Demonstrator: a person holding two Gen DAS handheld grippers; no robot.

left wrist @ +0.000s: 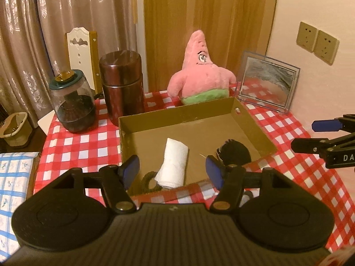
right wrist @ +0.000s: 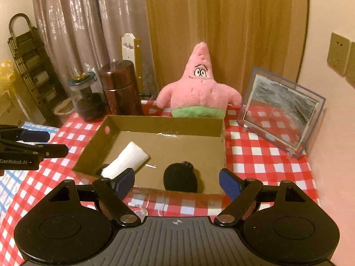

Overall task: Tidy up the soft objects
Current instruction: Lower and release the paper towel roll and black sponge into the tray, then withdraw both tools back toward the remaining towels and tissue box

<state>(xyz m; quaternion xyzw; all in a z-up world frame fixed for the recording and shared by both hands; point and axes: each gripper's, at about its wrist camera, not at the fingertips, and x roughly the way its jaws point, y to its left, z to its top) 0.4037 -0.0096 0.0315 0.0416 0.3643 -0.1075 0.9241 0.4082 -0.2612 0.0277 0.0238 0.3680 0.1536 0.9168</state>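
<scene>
Counting the contents of one shallow cardboard box on the red-and-white checked tablecloth: one rolled white cloth lying toward the left side, one black fluffy pom-pom item near the front wall toward the right, one dark hair tie at the near end of the white roll, partly hidden behind it. One pink star-shaped plush with green shorts, upright just behind the box's far wall, outside it. Two grippers: left gripper with blue pads parted, nothing between them, above the box's near edge; right gripper spread wide, likewise empty, over the near edge with the black item seen between its jaws but apart from them. Around: one brown cylindrical canister, one glass jar with a dark lid, one clear picture frame leaning at the right, two wall sockets, curtains behind. Near wall of box hiding the bottoms of the items inside.
</scene>
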